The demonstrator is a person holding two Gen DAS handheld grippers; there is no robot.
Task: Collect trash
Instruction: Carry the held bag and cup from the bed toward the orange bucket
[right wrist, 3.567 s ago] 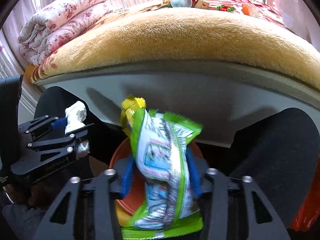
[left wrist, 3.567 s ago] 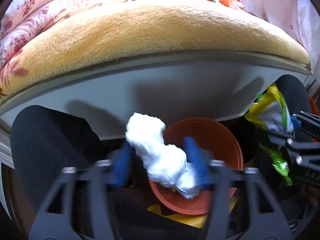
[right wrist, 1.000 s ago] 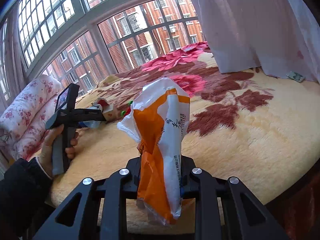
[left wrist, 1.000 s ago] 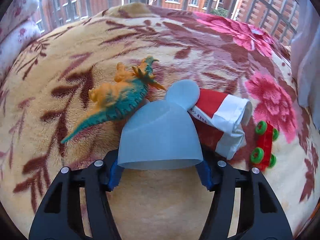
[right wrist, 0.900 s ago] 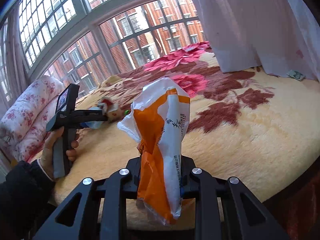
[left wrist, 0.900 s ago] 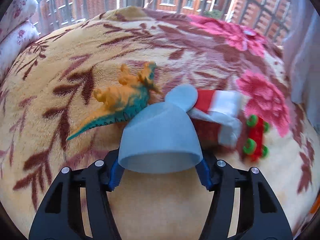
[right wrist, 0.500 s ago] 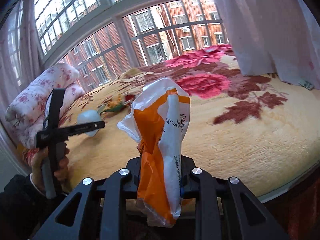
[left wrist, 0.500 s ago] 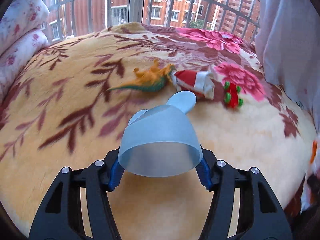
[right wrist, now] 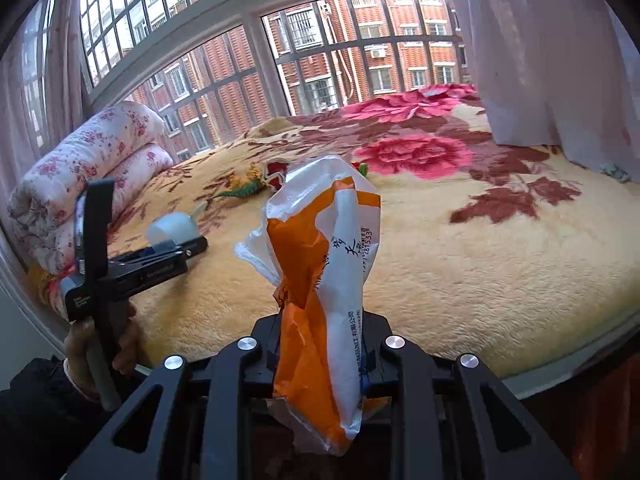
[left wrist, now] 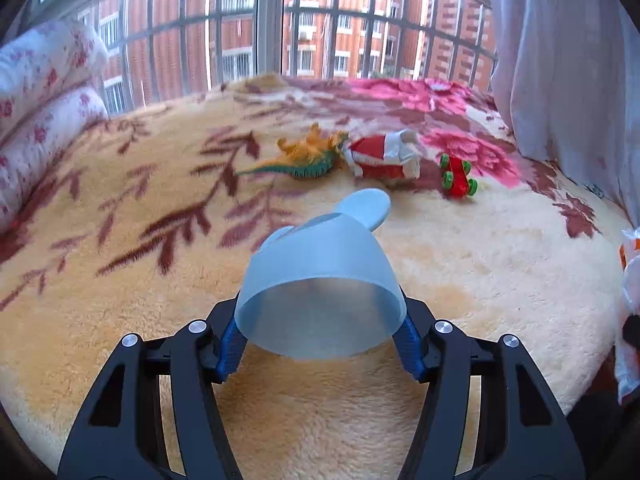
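The left gripper [left wrist: 320,344] clamps one translucent pale-blue plastic cup [left wrist: 320,292] half-wide while the right gripper [right wrist: 320,356], nearly closed, pinches one crumpled orange-and-white plastic bag [right wrist: 324,280]; both should probably keep firm hold above the plush floral blanket [left wrist: 480,280], where one red-and-white wrapper [left wrist: 380,154] remains between two toys.

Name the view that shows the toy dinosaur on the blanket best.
The left wrist view: the toy dinosaur lies in full there, orange back, teal belly and tail, beside a red and white carton. In the right wrist view it is small and far, partly hidden behind the orange and white bag.
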